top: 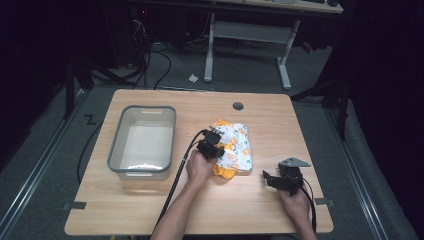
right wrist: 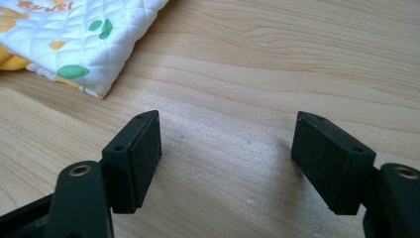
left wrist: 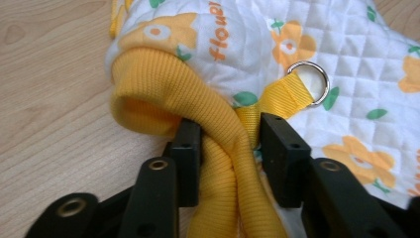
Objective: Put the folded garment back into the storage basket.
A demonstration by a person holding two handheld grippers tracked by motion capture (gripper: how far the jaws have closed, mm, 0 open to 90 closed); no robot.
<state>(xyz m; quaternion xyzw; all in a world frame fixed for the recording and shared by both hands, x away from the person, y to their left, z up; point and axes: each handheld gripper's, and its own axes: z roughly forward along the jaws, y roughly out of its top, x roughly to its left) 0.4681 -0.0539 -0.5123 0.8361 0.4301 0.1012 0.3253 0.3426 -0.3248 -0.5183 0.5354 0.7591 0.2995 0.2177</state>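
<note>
At surface centre: quilted garment [top: 234, 146], yellow cuff [left wrist: 198, 129] pinched in left tongs [top: 214, 146]. Right tongs [right wrist: 225, 158], 4 o'clock, gaping, empty. Grip done; lift toward bin [top: 116, 145], 9 o'clock, likely remains.

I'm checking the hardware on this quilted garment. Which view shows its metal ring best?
The left gripper view: the metal ring sits close up on a yellow strap loop of the quilted garment. In the high view the garment is too small to make it out; the right gripper view catches a ringless corner.
</note>
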